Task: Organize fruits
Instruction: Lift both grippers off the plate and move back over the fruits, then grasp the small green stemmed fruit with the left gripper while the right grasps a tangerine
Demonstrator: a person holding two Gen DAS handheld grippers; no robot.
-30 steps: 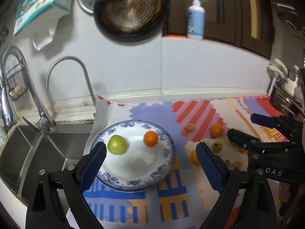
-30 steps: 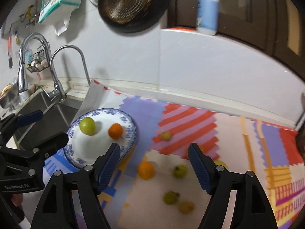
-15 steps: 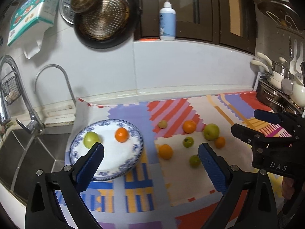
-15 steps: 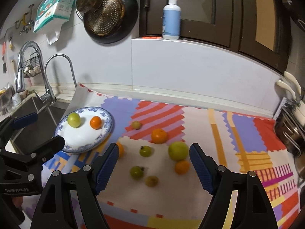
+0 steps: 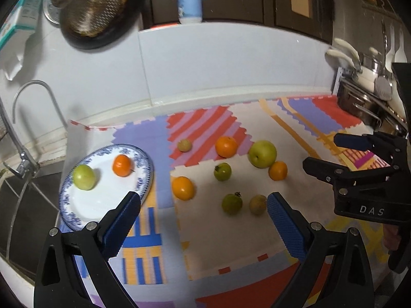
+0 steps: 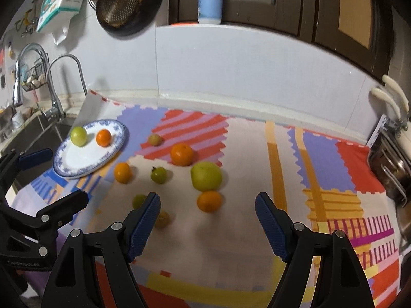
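R tool (image 5: pixel 357 151) body reads "DAS"; other labels too blurred.

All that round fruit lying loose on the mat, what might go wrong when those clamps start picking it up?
1. The fruits sit close: the big green apple touches a small orange, so fingers closing on one may nudge the other rolling.
2. The plate lies next to the sink; a bump could send it or its fruit over.
3. Both the left gripper and the right gripper hover open over the same cluster and may collide.
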